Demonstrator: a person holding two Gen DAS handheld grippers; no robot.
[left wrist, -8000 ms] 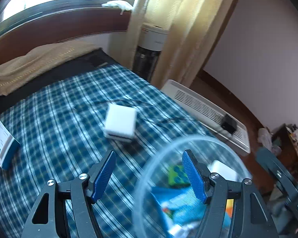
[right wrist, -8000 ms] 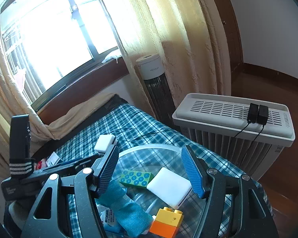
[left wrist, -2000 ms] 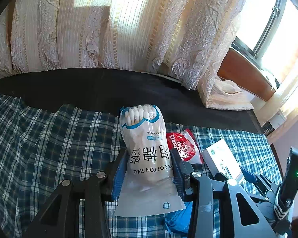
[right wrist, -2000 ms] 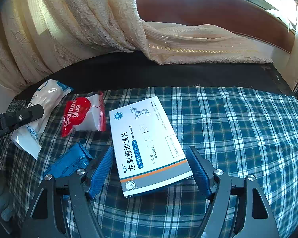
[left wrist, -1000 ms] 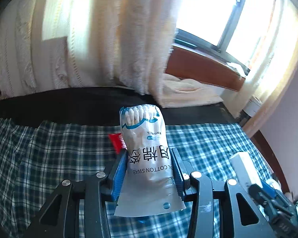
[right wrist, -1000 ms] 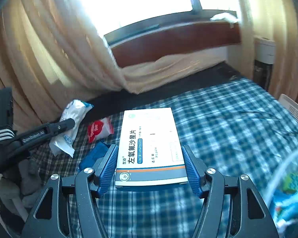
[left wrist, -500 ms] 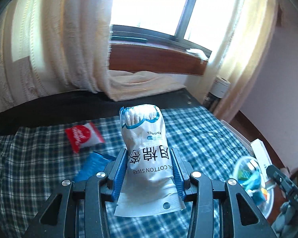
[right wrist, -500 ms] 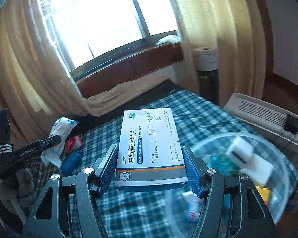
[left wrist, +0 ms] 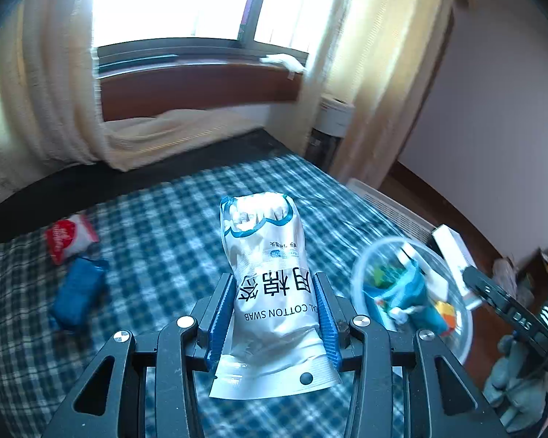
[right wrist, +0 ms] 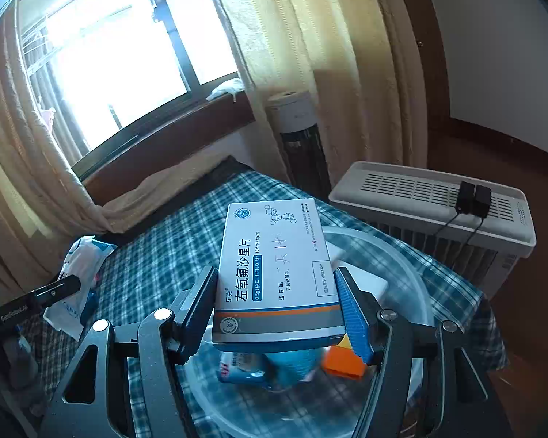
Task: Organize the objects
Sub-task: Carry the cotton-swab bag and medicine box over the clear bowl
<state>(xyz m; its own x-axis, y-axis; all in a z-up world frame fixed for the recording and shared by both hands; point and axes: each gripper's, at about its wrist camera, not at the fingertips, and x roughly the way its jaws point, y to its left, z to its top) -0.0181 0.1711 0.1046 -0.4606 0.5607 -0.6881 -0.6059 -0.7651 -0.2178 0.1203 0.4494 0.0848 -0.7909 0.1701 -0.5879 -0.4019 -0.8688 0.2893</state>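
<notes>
My left gripper [left wrist: 274, 314] is shut on a white bag of cotton swabs [left wrist: 270, 284], held above the blue checked bed [left wrist: 171, 226]. My right gripper [right wrist: 277, 310] is shut on a white medicine box [right wrist: 274, 266], which hangs over a clear plastic bowl [right wrist: 416, 292]. The bowl [left wrist: 453, 266] holds toy bricks, a white block and blue packets, and stands at the bed's right end. In the left wrist view the right gripper [left wrist: 507, 306] and its box [left wrist: 453, 252] show beyond the bowl. The swab bag [right wrist: 80, 266] and left gripper [right wrist: 36, 299] appear at the left of the right wrist view.
A red and white packet [left wrist: 69, 237] and a blue packet [left wrist: 76, 292] lie on the bed's left part. A cream blanket [left wrist: 171, 135] lies under the window. A white air purifier [right wrist: 431, 200] with two black adapters [right wrist: 473, 199] stands past the bed's end, a tower fan [right wrist: 299, 142] beside the curtain.
Both grippers have swung right with their loads, from the curtain side toward the bed's end. The bowl has come into both views; the medicine box now hangs over it.
</notes>
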